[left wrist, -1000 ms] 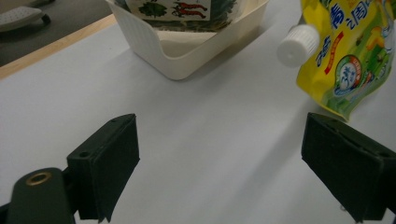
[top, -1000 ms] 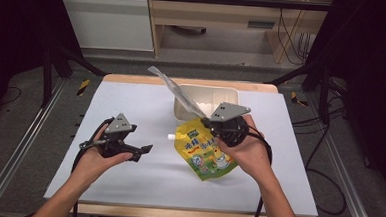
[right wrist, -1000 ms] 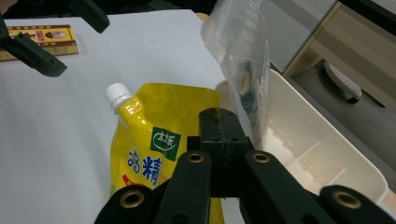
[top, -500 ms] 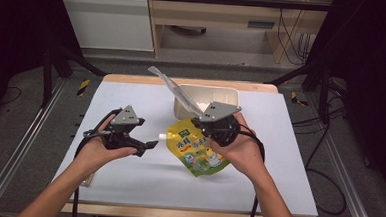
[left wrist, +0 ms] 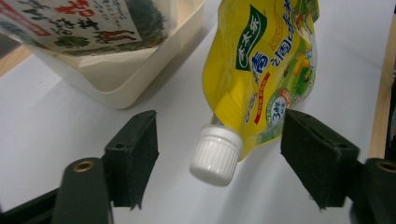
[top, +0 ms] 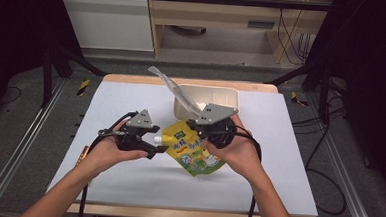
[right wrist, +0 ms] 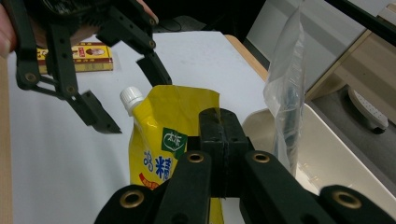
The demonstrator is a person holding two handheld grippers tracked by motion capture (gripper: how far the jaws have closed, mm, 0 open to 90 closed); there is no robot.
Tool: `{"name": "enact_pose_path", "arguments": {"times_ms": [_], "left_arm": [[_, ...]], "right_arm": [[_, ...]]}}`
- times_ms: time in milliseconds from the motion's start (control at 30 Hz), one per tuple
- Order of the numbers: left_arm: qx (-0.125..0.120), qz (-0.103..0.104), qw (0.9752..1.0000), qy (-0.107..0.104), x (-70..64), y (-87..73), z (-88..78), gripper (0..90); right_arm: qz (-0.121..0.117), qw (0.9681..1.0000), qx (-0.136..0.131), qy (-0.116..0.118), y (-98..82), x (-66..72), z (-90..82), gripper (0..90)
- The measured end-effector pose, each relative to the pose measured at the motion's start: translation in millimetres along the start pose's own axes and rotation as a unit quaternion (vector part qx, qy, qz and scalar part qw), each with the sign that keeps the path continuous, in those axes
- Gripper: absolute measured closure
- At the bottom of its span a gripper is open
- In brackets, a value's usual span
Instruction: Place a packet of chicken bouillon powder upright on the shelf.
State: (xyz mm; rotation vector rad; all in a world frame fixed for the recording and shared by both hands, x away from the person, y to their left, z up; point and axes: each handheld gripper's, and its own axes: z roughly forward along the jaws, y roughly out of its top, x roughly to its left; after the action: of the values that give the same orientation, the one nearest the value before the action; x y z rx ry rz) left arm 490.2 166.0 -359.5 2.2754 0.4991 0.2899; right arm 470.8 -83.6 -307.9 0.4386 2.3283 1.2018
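While the right gripper [top: 203, 131] held its jaws pressed together on the upper edge of a yellow spouted pouch [top: 193, 149], the pouch hung tilted above the white table [top: 288, 158], its white screw cap [top: 155, 138] pointing toward the person's left; in the right gripper view the pinch sat on the pouch's top corner [right wrist: 196, 105], just beside the spout, with the closed gripper [right wrist: 225, 122] rising from the bottom of the view; the left gripper [top: 155, 145] was held level with the cap, its jaws spread wide; in the left gripper view the white cap [left wrist: 215, 155] lay between the two black pads [left wrist: 133, 149], touching neither, and the yellow pouch [left wrist: 261, 70] ran up and away from it, printed with green and red lettering; behind the pouch a cream plastic tub [top: 226, 96] stood on the table toward its far edge, and a clear plastic packet [top: 174, 90] leaned out of it, slanting up and to the left; in the left gripper view that tub [left wrist: 140, 70] sat at the upper left with the printed packet [left wrist: 79, 21] resting in it; in the right gripper view a small yellow-and-red box [right wrist: 77, 57] lay flat on the table beyond the open left gripper [right wrist: 126, 93]; both of the person's hands [top: 111, 152] gripped the tools from below, cables trailing back toward the near edge
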Motion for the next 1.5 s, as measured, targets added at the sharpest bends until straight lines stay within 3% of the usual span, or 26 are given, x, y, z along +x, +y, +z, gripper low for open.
{"name": "enact_pose_path", "arguments": {"times_ms": [367,567,867,1067,1367,1500], "left_arm": [[0.010,-0.003,0.9994,-0.034,2.7,6.3,14.7,52.2],[0.022,0.004,0.9990,-0.038,2.9,11.9,12.9,68.9],[0.040,0.040,0.9983,-0.009,4.3,30.5,-5.3,69.7],[0.067,0.080,0.9945,0.007,3.6,44.5,-13.9,69.8],[0.096,0.127,0.9871,0.019,-2.3,49.6,-10.3,69.9],[0.092,0.133,0.9867,0.016,-4.3,50.8,-8.8,69.9]], "right_arm": [[0.004,1.0000,-0.003,0.003,-0.8,-1.0,-1.8,90.0],[0.002,1.0000,-0.002,0.002,-1.3,-1.5,-3.7,90.0],[0.000,1.0000,-0.006,0.005,-1.2,-3.7,-13.3,90.0],[0.007,0.9999,0.004,0.008,-4.8,-7.2,-15.3,90.0],[-0.001,0.9981,0.057,0.024,-14.7,-6.9,-12.3,88.5],[-0.006,0.9968,0.072,0.033,-18.3,-8.1,-13.2,82.0]]}}
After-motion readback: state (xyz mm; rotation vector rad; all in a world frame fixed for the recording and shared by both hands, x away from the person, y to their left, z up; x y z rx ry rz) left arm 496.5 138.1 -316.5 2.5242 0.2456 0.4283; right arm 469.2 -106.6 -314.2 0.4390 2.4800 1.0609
